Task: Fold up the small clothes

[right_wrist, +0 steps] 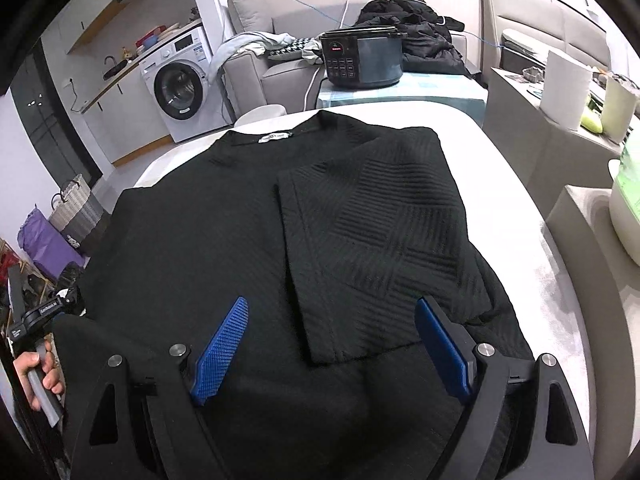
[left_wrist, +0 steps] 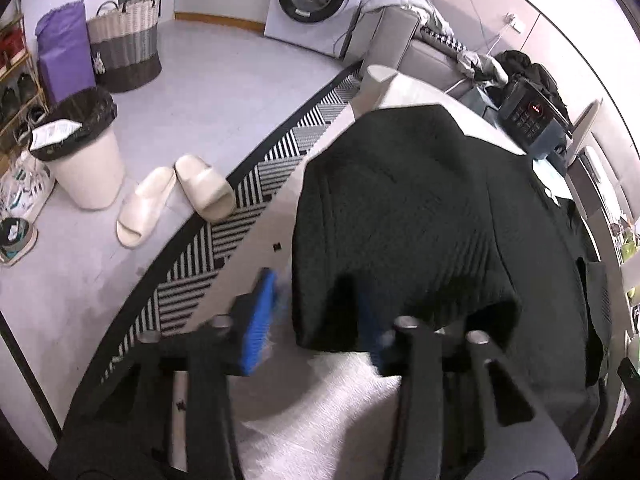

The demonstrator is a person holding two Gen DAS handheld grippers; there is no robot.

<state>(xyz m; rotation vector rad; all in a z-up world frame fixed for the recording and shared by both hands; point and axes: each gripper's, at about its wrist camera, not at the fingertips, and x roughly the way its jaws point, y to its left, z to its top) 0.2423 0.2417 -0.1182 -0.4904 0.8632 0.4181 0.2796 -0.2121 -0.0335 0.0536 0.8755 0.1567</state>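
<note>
A black knit top (right_wrist: pixel 192 240) lies flat on the white table (right_wrist: pixel 500 184), collar label at the far end. Its right side (right_wrist: pixel 380 232) is folded over the middle. My right gripper (right_wrist: pixel 332 352) hovers open over the near hem, blue pads wide apart and nothing gripped. In the left wrist view the top's corner (left_wrist: pixel 400 208) hangs at the table's left edge. My left gripper (left_wrist: pixel 316 326) is blurred there, with the cloth's edge between its pads. The left pad (left_wrist: pixel 260 320) stands clear of the cloth; the right one is half hidden against it. A hand (right_wrist: pixel 36 376) holds that gripper.
A dark pressure cooker (right_wrist: pixel 360 60) stands beyond the table's far end. A paper roll (right_wrist: pixel 564 88) and containers sit on the right counter. On the floor to the left are a striped rug (left_wrist: pixel 240 216), slippers (left_wrist: pixel 176 196), a bin (left_wrist: pixel 84 152) and baskets.
</note>
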